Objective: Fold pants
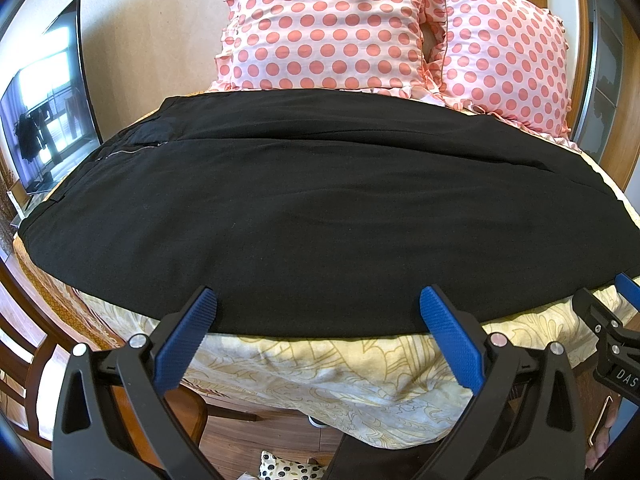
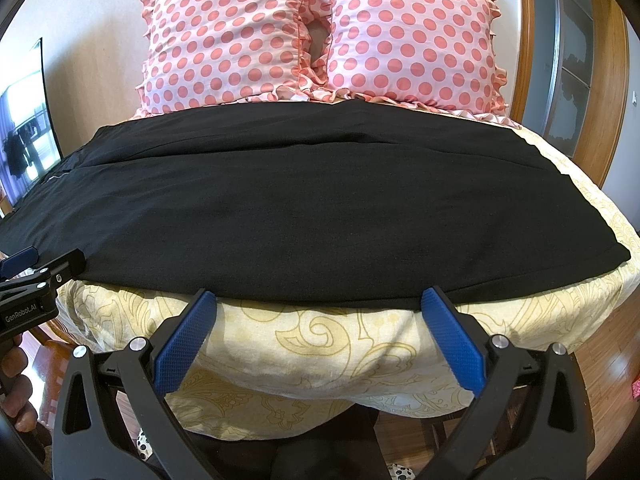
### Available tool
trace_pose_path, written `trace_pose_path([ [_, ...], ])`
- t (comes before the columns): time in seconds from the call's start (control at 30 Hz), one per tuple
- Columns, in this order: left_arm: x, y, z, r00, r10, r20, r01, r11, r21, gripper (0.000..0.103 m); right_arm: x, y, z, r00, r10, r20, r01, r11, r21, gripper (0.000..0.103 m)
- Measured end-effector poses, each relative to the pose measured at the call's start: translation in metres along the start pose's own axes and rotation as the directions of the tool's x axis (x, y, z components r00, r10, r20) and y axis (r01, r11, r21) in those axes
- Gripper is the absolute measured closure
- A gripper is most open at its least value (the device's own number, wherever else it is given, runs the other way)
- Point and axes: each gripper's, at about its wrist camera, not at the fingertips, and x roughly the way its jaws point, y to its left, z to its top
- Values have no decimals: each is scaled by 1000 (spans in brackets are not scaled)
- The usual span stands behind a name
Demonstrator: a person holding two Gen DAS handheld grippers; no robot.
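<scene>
While black pants (image 2: 312,200) lie flat, left gripper (image 2: 24,276) reads "GenRobot.AI".

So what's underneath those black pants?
The black pants lie on a cream, gold-patterned bedspread, which shows along the near edge and right side. Whatever lies directly beneath the pants is covered.
</scene>
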Motion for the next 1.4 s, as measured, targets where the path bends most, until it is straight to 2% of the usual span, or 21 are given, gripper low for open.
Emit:
trace_pose_path([
  [0.43, 0, 0, 0, 1000, -2, -2, 2, 1000, 0, 2, -1, 0, 5, 1000, -1, -3, 1, 1000, -6, 1],
  [0.7, 0, 0, 0, 1000, -5, -2, 5, 1000, 5, 2, -7, -7, 21, 1000, 17, -17, -18, 1000, -20, 1],
  [0.8, 0, 2, -2, 1000, -22, -4, 22, 1000, 16, 2, -24, -17, 35, 999, 25, 36, -24, 999, -21, 1],
  [0.87, -3, -1, -3, 1000, -24, -5, 24, 999, 21, 2, -39, -36, 57, 995, 11, 96, -10, 1000, -2, 1],
  [0.97, -6, 0, -1, 1000, -22, 6, 22, 999, 27, 2, -52, -74, 98, 984, -94, 153, 87, 995, 52, 1],
  [1.03, -15, -4, 2, 998, -32, 48, 29, 998, 56, 2, -41, -109, 138, 986, -134, 100, 125, 988, 90, 1],
  [1.1, -24, -5, 7, 994, -69, 85, 63, 995, 76, 2, -19, -141, 176, 991, -136, 10, 133, 982, 137, 1],
  [1.17, -29, 0, 15, 981, -167, 97, 163, 985, 50, 2, 15, -178, 210, 987, -146, -69, 157, 963, 218, 1],
  [1.2, -28, 6, 20, 970, -224, 93, 224, 975, 14, 2, 34, -201, 228, 981, -162, -106, 185, 942, 280, 1],
  [1.23, -27, 8, 25, 964, -250, 95, 252, 968, -11, 2, 47, -218, 239, 977, -165, -135, 201, 923, 328, 2],
  [1.3, -23, 16, 33, 952, -282, 116, 292, 954, -71, 2, 77, -252, 258, 967, -166, -192, 234, 875, 424, 10],
  [1.33, -21, 20, 36, 948, -284, 144, 299, 949, -95, 2, 97, -269, 269, 959, -166, -231, 258, 847, 464, 19],
  [1.4, -18, 24, 42, 949, -263, 173, 284, 953, -109, 2, 127, -290, 285, 936, -205, -287, 326, 815, 479, 27],
])
